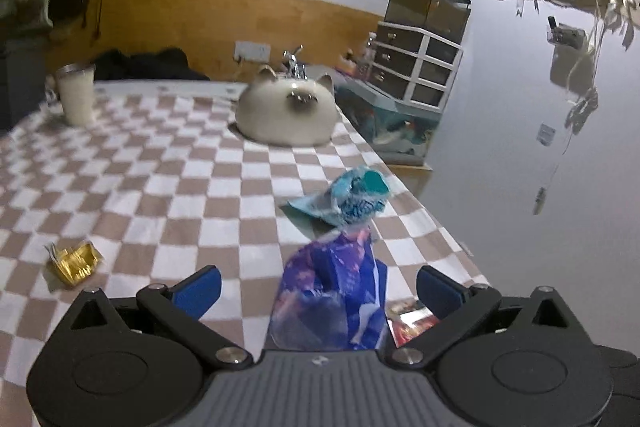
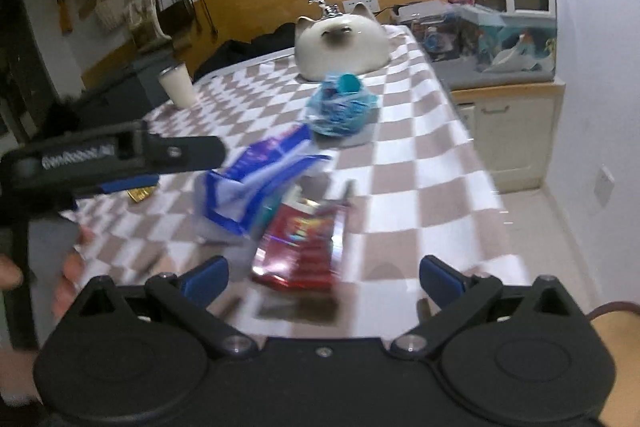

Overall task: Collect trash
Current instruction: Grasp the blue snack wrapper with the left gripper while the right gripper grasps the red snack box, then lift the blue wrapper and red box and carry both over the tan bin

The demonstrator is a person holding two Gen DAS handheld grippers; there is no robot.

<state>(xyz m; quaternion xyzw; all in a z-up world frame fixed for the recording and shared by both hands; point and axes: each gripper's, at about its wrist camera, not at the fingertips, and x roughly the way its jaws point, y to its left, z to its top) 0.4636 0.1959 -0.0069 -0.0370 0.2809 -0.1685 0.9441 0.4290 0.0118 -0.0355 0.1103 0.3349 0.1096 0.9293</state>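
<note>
Left wrist view: my left gripper [image 1: 318, 289] has its jaws spread wide, nothing clamped. A blue-purple wrapper [image 1: 336, 291] sits between the fingers at lower centre, standing up from the checkered tabletop [image 1: 160, 179]; the blue pads [image 1: 200, 289] are clear of it on both sides. Just right of it, low in the frame, a red packet [image 1: 412, 321] peeks out by the right finger. Above the wrapper, right of centre, lies a crumpled teal bag [image 1: 352, 199], near the tabletop's right edge. A gold foil wrapper [image 1: 74, 263] lies at the left, well apart from the rest. Further back: a cat-shaped ceramic piece [image 1: 286, 111] at centre, a white cup [image 1: 76, 95] at upper left.

Right wrist view (some motion blur): my right gripper [image 2: 324, 281] also has its jaws wide apart, holding nothing. The red packet [image 2: 304, 243] lies flat on the tabletop [image 2: 420, 187] between the fingers, pads not touching it. The blue-purple wrapper [image 2: 256, 183] is just above and left of it, touching or overlapping it; I cannot tell which. The teal bag [image 2: 340, 107] sits above centre, in front of the cat piece [image 2: 340, 43]. The left gripper [image 2: 188, 157] enters from the left edge, its tip beside the wrapper. The cup [image 2: 178, 85] stands at upper left.
</note>
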